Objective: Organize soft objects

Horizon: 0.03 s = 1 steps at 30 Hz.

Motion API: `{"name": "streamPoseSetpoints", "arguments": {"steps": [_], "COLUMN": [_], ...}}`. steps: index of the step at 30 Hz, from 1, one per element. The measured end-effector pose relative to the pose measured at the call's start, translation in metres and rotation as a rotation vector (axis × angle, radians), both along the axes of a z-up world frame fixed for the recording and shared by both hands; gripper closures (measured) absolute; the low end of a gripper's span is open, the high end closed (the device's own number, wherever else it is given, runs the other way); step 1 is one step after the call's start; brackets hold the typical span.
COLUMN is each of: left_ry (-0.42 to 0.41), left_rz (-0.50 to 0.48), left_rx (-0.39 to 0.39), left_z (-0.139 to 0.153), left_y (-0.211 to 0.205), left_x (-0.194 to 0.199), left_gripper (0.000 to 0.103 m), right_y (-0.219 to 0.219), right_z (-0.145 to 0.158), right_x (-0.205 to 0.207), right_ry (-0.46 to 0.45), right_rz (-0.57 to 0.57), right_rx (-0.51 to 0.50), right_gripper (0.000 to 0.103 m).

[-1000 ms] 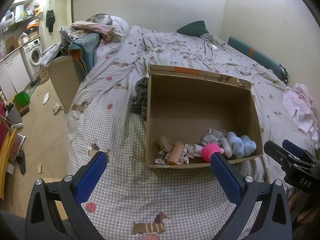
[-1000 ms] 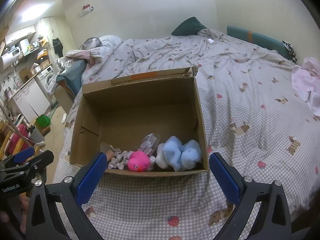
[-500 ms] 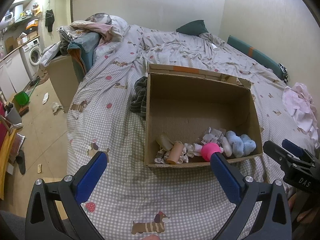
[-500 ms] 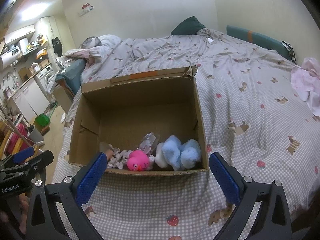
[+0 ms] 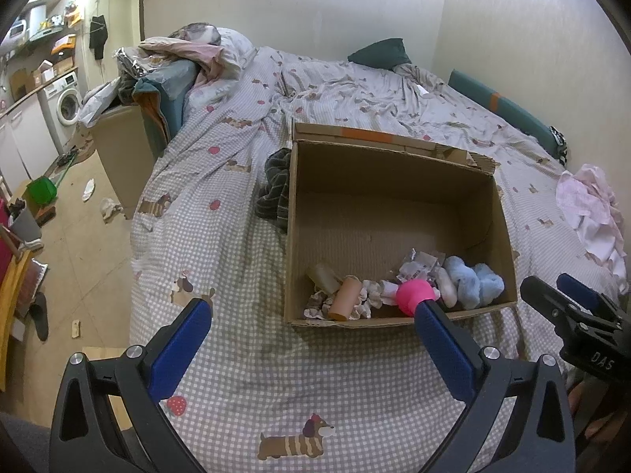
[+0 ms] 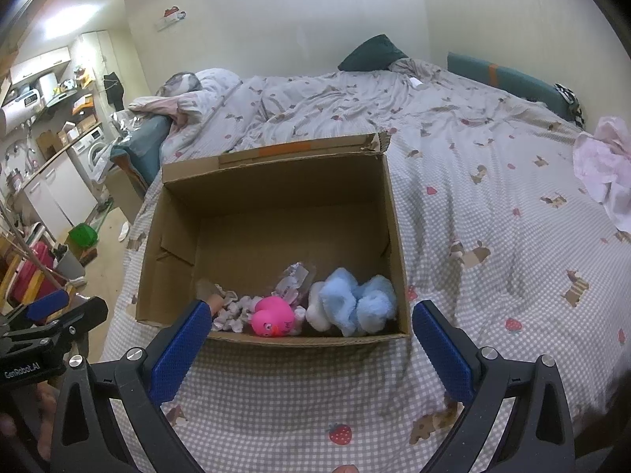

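An open cardboard box [image 5: 355, 220] [image 6: 276, 165] stands on the checked bedspread. Along its near wall lie a pink rubber duck [image 6: 273, 316] [image 5: 414, 295], a light blue plush toy [image 6: 355, 304] [image 5: 473, 284], a tan tube [image 5: 344, 298] and crumpled wrappers [image 5: 418, 266]. My left gripper [image 5: 313, 317] is open over the bedspread just before the box's near left corner, holding nothing. My right gripper [image 6: 311, 317] is open too, hovering in front of the box's near wall with the toys between its fingers in the view, apart from them. A dark striped cloth [image 5: 274, 193] lies against the box's left side.
A pink-white garment [image 6: 603, 165] [image 5: 591, 213] lies on the bed at the right. Pillows and bedding [image 5: 189, 55] pile at the far left; a dark green cushion [image 6: 370, 53] sits by the wall. Left of the bed are the floor, a green bin [image 5: 41, 191] and a washing machine [image 5: 67, 96].
Both views shift only slightly; the box sits a touch further off. Both grippers stay open and nothing in the box has moved.
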<state>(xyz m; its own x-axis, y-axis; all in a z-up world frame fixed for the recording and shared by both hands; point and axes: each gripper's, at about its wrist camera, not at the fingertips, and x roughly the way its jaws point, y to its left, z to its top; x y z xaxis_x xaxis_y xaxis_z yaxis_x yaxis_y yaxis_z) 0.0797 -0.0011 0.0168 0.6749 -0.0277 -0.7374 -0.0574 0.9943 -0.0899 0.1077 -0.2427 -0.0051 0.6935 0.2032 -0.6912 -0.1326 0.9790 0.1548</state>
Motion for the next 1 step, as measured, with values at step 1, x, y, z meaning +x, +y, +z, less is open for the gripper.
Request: {"name": "streamPoseSetpoints", "arguments": {"steps": [1], "left_ry": [0.000], "left_rz": [0.000], "left_rx": [0.001], "left_z": [0.0001], "left_y": [0.0000], "left_x": [-0.0003], "left_gripper": [0.000], "right_y": [0.0007], "right_z": [0.0003], "right_x": [0.0001], "right_ry": [-0.001], "right_rz": [0.003], "right_rx": [0.000], "right_gripper": [0.000]}}
